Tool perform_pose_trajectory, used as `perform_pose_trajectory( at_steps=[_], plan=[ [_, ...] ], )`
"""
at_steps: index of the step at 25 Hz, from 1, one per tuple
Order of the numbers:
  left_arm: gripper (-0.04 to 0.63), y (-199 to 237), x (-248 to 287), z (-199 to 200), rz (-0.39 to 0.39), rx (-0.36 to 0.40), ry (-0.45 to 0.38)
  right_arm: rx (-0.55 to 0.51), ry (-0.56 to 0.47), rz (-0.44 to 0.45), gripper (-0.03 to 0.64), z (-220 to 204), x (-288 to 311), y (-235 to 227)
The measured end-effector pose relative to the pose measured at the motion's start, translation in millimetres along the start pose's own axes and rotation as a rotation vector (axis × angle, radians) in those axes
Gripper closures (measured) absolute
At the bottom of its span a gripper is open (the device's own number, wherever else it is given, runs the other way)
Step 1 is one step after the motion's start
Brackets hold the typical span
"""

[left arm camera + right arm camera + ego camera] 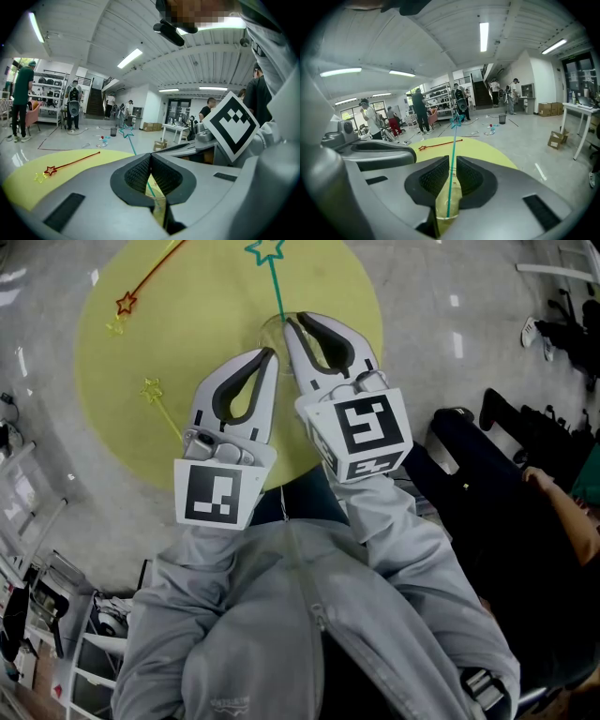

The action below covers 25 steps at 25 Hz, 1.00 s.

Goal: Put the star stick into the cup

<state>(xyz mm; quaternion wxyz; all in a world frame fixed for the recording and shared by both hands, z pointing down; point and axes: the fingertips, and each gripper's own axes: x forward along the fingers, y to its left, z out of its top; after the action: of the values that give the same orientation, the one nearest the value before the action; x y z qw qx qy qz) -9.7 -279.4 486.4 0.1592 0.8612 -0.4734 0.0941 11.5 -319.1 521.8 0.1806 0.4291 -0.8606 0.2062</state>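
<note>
The right gripper (452,161) has its jaws a narrow slit apart. The star stick (454,136) runs up through that slit with a little air on either side, so it looks let go rather than pinched. Its lower end already sits inside the clear cup (446,204) just under the jaws, and its teal star stands high above them. The left gripper (150,157) is clenched tip to tip with nothing seen between the pads, resting just beside the cup on its near side. The cup stands near the middle of the round yellow table (112,343). A red stick (150,282) lies toward the far left edge and a yellow stick (161,404) toward the near left edge, both well apart from the cup. The task seems at its last step, with the stick in and only the withdrawal left. That calls for drawing the right jaws straight back without brushing the stick or tipping the light cup. No brand or label can be read. The marker cubes (361,432) bear only black-and-white squares, and the small print low on the grey jacket (281,634) is too small to make out.
</note>
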Motion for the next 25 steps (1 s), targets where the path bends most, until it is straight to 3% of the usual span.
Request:
perform_pose_trajectory(
  at_steps=[10,25],
  plan=[
    [0.578,0,-21,31,0.006,0.026,-0.02,0.013,-0.08,-0.067,0.58,34,-40,5],
    [0.578,-45,-95,124,-0.004,0.086,-0.119,-0.082,-0.25,-0.099,0.583,121,-148,57]
  ],
)
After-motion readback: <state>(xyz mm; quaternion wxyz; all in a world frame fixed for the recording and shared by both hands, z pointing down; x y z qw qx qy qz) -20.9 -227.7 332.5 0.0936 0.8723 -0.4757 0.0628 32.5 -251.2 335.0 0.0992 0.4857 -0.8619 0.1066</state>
